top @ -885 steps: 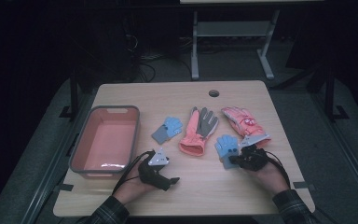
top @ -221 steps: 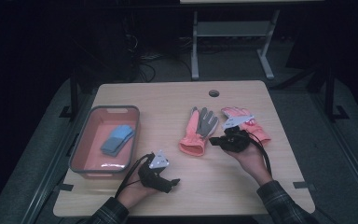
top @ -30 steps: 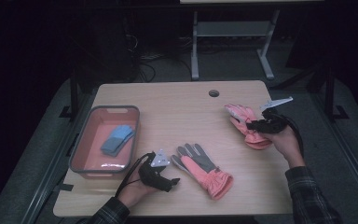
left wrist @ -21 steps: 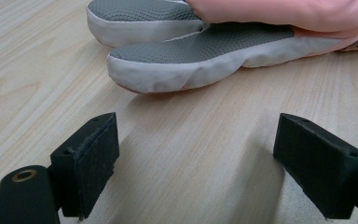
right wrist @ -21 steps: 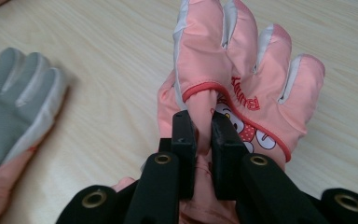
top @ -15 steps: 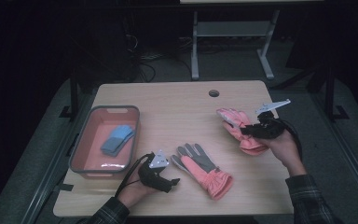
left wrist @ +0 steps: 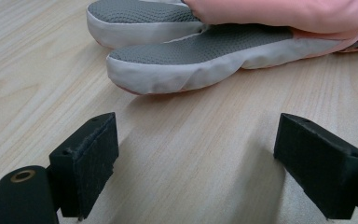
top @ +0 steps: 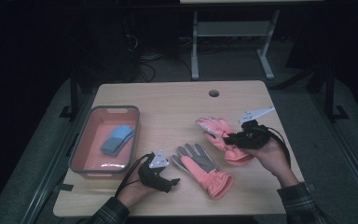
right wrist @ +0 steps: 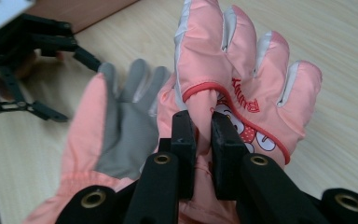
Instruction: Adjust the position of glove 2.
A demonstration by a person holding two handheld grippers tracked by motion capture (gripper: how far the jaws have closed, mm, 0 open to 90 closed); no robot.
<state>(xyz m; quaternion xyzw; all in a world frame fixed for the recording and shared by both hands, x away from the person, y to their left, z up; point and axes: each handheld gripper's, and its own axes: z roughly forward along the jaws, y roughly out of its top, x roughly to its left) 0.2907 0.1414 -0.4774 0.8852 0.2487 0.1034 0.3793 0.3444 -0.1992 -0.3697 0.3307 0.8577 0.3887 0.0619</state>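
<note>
Two pink gloves are on the wooden table (top: 177,98). One pink glove (top: 223,140) (right wrist: 242,93), back up with a printed picture, is pinched by my right gripper (top: 235,139) (right wrist: 204,135), which is shut on a fold of its fabric and holds it just above the tabletop. The other glove (top: 204,170) (left wrist: 205,60) (right wrist: 112,135) lies flat with its grey palm up near the front middle. My left gripper (top: 170,179) (left wrist: 196,177) rests open on the table just left of that glove's fingertips, nothing between its jaws.
A pink tray (top: 81,158) stands at the left of the table with a blue folded cloth (top: 117,139) inside. A round cable hole (top: 213,93) sits near the far edge. Bare wood lies at the far side and front right.
My right gripper has carried the picture glove leftward and toward the front, closer to the palm-up glove. The left gripper has stayed where it was.
</note>
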